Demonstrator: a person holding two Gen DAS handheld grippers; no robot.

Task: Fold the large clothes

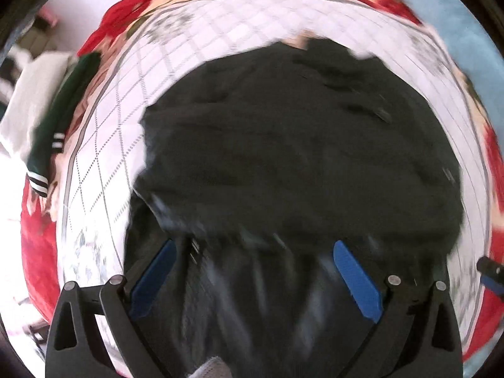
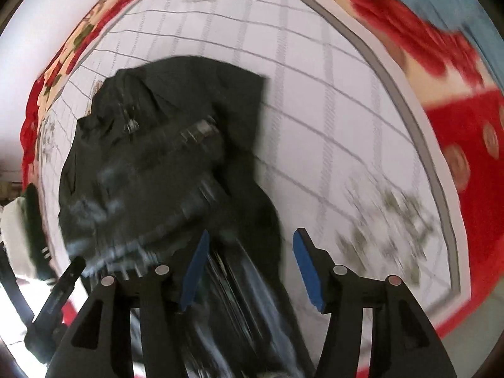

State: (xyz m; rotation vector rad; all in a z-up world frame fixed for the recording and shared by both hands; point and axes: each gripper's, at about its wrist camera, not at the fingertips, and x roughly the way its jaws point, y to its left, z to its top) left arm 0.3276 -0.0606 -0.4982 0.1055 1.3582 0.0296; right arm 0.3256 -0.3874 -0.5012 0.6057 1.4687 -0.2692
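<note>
A large dark garment (image 1: pixel 299 145) lies crumpled on a white checked sheet (image 1: pixel 220 25), and both views are blurred. My left gripper (image 1: pixel 255 243) hangs over the garment's near edge, blue pads wide apart, open, pressing nothing. In the right wrist view the same garment (image 2: pixel 163 145) is bunched to the left, with a zip or trim showing. My right gripper (image 2: pixel 252 233) is open; dark cloth streaks through the gap beside the left pad, and neither pad presses on it.
The sheet (image 2: pixel 330 126) lies on a red floral blanket (image 2: pixel 456 126) that rims it on all sides. A green garment with white stripes (image 1: pixel 60 126) and a white folded cloth (image 1: pixel 28 94) lie off the sheet at the left. Something light blue (image 1: pixel 456 15) lies beyond the far right corner.
</note>
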